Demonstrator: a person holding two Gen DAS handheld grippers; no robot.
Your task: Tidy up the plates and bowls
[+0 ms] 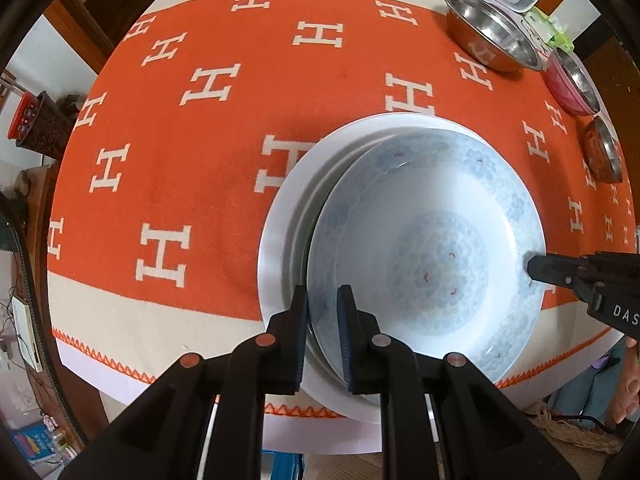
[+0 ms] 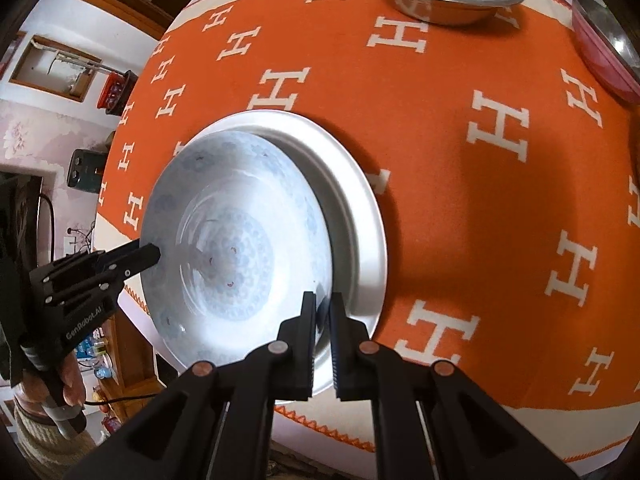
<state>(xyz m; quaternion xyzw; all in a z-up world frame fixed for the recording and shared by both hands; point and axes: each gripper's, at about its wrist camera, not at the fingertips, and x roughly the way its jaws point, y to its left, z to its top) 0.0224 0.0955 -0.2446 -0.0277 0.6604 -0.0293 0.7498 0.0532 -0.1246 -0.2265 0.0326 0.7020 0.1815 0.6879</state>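
1. An orange cloth (image 1: 192, 184) with white H marks covers the table.
2. A plain white plate (image 1: 280, 216) lies on the cloth near the table's front edge.
3. A blue-patterned plate (image 1: 432, 240) sits on top of the white plate, off-centre and tilted, held by its rim on two opposite sides.
4. The left gripper (image 1: 323, 328) points straight down, its jaws closed on the patterned plate's rim; a hand (image 2: 68, 384) holds its handle.
5. The right gripper (image 2: 322, 320) points steeply down, jaws pinched on the opposite rim.
6. A steel bowl (image 1: 492, 32), a pink-sided bowl (image 1: 568, 84) and a brown-sided bowl (image 1: 602, 152) stand along the far right edge.
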